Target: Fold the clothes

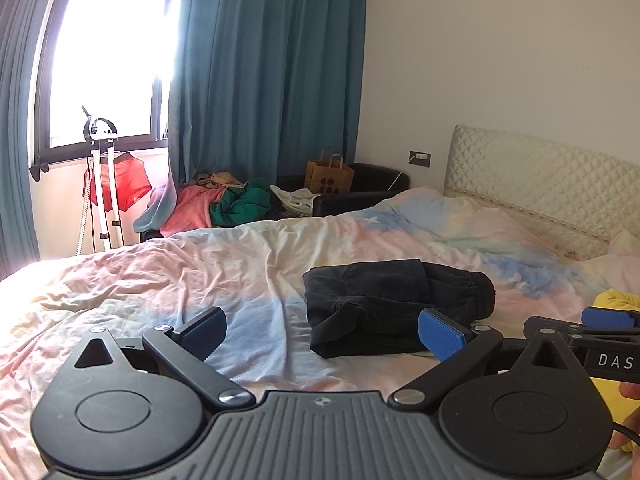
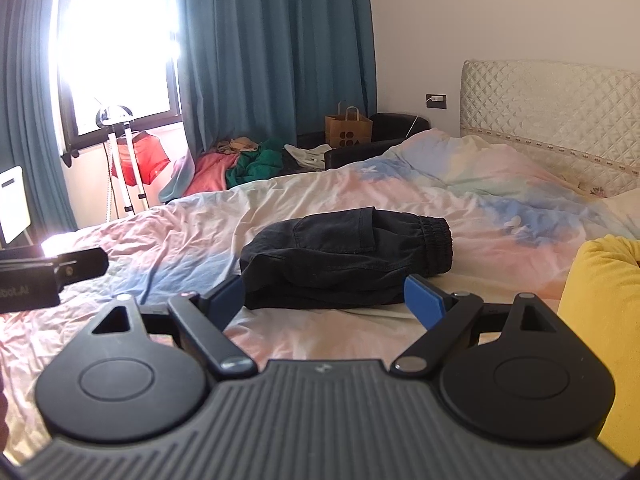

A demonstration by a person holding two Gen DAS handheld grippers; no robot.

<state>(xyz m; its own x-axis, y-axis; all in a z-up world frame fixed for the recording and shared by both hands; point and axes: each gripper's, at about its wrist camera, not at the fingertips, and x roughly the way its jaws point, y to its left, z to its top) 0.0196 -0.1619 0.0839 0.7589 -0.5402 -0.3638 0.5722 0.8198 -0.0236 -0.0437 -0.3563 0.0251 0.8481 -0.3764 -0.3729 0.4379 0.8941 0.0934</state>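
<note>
A folded pair of black shorts (image 1: 394,304) with an elastic waistband lies on the pastel bedspread (image 1: 224,272); it also shows in the right wrist view (image 2: 344,256). My left gripper (image 1: 322,334) is open and empty, just short of the shorts and to their left. My right gripper (image 2: 326,304) is open and empty, right in front of the shorts' near edge, apart from them. The right gripper also shows at the right edge of the left wrist view (image 1: 592,328). The left gripper shows at the left edge of the right wrist view (image 2: 60,270).
A yellow garment (image 2: 600,320) lies at the right on the bed. A quilted headboard (image 1: 540,184) stands at the back right. Beyond the bed are a pile of clothes (image 1: 224,204), a paper bag (image 1: 328,176), a white stand with a red garment (image 1: 112,184), and teal curtains.
</note>
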